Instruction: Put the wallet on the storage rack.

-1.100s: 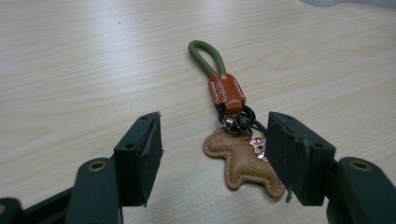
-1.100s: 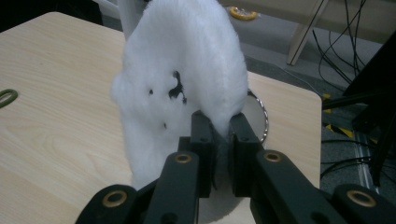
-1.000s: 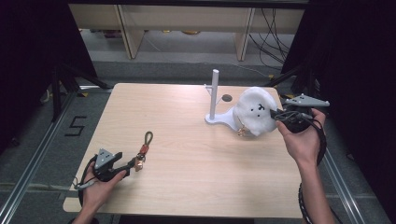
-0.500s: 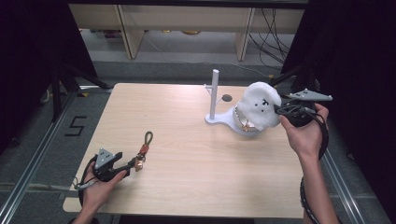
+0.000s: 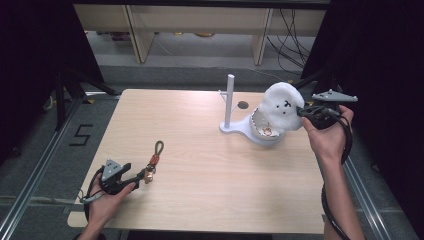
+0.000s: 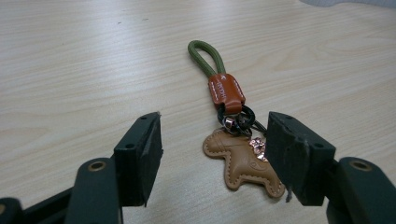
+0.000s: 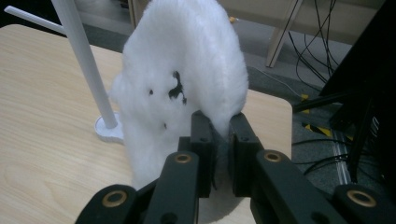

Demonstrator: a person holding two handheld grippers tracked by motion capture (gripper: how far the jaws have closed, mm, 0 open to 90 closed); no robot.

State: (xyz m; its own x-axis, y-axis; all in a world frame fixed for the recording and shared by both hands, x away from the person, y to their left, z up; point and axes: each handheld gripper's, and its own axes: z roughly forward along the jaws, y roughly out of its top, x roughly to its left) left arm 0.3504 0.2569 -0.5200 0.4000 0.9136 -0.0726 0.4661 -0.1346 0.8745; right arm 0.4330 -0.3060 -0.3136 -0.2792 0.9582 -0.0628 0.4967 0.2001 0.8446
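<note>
Right gripper view: right gripper (image 7: 219, 128) pinches the fluffy white plush pouch (image 7: 187, 65) near the desk's right edge; lift gently, keeping the white stand (image 7: 86, 60) clear.

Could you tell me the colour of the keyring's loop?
Olive green loop, clearest in the left gripper view.

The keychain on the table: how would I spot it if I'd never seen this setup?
Start at the wooden table and go to its near left corner, far from the white stand and the fluffy white toy. There the keychain lies flat between the open left tongs. It has a green cord loop, an orange leather tab and a tan leather horse charm.
</note>
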